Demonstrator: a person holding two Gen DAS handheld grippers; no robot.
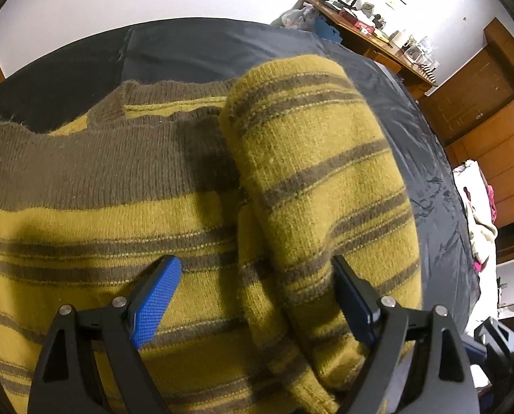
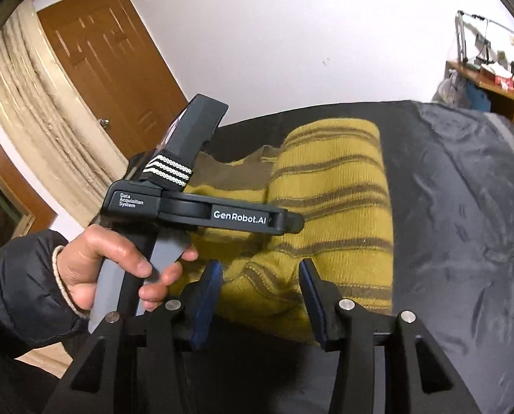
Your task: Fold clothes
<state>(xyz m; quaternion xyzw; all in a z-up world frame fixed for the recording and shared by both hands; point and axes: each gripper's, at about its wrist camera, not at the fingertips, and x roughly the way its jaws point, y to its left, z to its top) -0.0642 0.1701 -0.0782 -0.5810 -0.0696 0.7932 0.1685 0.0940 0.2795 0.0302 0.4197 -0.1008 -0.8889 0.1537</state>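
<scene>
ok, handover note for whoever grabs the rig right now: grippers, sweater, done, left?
Left gripper: open, over the sweater, holding nothing.
Right gripper: open, empty, at the sweater's near edge.
Sweater: yellow with brown stripes, on the dark bed cover.
Done: one side is folded over the body as a long panel.
Left: the brown-hemmed side lies flat; fold it in, then fold the length.

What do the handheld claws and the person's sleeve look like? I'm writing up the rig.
Each claw is black plastic with silver pivot bolts and blue textured pads. The left claw has a grey pistol handle, white lettering reading "GenRobot.AI" and "Data Acquisition System", and a black strap with white chevron stripes. The left hand wears a dark puffy sleeve with a beige cuff.
</scene>
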